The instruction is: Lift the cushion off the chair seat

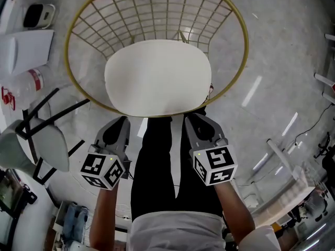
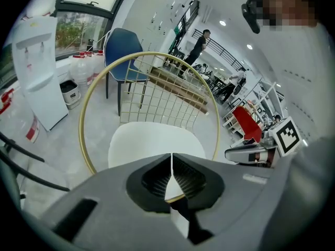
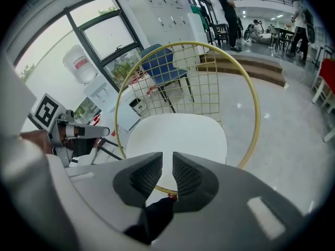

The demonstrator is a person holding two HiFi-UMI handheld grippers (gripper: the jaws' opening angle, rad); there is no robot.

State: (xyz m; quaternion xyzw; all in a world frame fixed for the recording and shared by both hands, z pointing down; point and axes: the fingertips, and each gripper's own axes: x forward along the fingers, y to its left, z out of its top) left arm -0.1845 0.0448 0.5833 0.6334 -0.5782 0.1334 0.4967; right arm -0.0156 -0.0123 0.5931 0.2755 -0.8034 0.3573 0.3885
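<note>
1. Cushion (image 1: pixel 157 77), white and rounded, lies flat on the seat of the gold wire chair (image 1: pixel 67 45) and fills most of the round frame.
2. My left hand-held gripper (image 1: pixel 121 120) points down toward the cushion's near edge, left of my legs. Its jaws are pressed together with nothing between them.
3. My right hand-held gripper (image 1: pixel 192 118) sits level with it on the right, aimed at the same near edge. Its jaws stand a narrow slit apart and grip nothing.
4. In both gripper views the cushion lies beyond the jaw tips. Whether either tip touches its rim I cannot tell.
5. A white water dispenser (image 2: pixel 36 61) stands far left of the wire chair, and a blue chair (image 2: pixel 123 51) stands behind its wire back.
6. A grey chair (image 1: pixel 49 143) with black legs stands near left on the pale, glossy floor (image 1: pixel 282 61).
</note>
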